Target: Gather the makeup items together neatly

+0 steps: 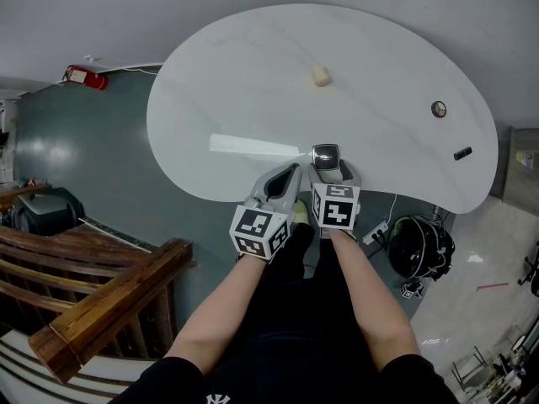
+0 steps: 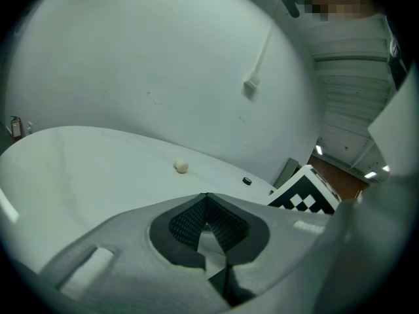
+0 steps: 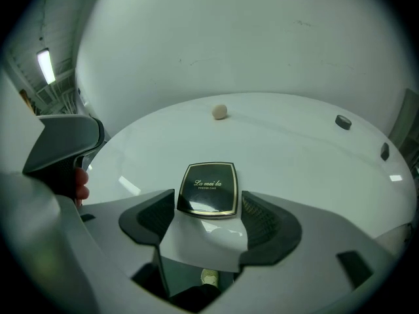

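Closest in, two bare forearms (image 1: 244, 301) reaching forward from the bottom of the head view, each ending in a marker cube.

At the near edge of the white desk (image 1: 253, 82), on the left: left claw (image 1: 289, 173), jaws together, ribbed pads meeting in a tight V, nothing between them. Pointing a little downward toward the desk top.

Just beside it, on the right: right claw (image 1: 330, 171), jaws wide apart, tilted steeply down. Between its tips, lying flat on the desk: a dark square compact (image 3: 209, 188) with a gold rim and gold lettering on the lid. Pads just beside the compact's two sides; no clear press on it, so not gripped.

Further across the desk, well apart from the compact: a small beige sponge puff (image 1: 321, 76), alone near the middle.

Far to the right: a small round item (image 1: 439, 108), too small to identify, and nearer the right rim a small dark item (image 1: 462, 153), also too small to tell. Both well apart from each other and from the puff.

Beyond the desk: grey floor, pale wall.
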Motion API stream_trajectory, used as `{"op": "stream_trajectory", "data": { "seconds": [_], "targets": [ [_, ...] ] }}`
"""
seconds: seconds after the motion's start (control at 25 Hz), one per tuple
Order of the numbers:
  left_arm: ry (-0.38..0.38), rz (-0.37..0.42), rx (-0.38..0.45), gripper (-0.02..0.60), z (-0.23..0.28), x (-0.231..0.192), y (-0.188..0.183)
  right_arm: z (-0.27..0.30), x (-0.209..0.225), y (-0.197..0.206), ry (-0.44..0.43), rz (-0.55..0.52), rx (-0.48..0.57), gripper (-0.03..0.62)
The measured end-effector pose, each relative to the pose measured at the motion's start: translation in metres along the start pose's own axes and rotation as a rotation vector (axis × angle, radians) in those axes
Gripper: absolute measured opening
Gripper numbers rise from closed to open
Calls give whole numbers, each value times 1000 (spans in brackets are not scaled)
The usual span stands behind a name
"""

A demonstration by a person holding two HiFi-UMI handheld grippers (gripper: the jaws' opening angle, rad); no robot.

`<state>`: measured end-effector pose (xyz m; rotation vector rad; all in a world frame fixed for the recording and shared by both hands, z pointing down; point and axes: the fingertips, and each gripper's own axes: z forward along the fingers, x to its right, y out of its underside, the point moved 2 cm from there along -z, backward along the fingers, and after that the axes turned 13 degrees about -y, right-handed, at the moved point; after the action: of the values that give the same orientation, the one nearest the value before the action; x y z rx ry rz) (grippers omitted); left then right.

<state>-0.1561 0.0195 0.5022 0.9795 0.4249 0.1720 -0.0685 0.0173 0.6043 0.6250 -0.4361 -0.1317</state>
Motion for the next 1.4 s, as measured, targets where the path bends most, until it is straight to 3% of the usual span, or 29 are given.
{"op": "stream_trajectory", "data": {
  "seconds": [0.6,0.88,1.08,1.4],
  "targets": [
    [63,18,18,9,-2,32,-12,-50,-10,-3,-22,-26,43,304],
    [91,39,30,9,0,54,-26,-81,-3,-24,-14,-35,114,176],
    [92,45,39,9,3,62,-39,-96,3,-43,2,-63,146,32],
    [56,23,45,9,14,58,-59,-98,9,-84,-59,-128,188,15]
  ]
}}
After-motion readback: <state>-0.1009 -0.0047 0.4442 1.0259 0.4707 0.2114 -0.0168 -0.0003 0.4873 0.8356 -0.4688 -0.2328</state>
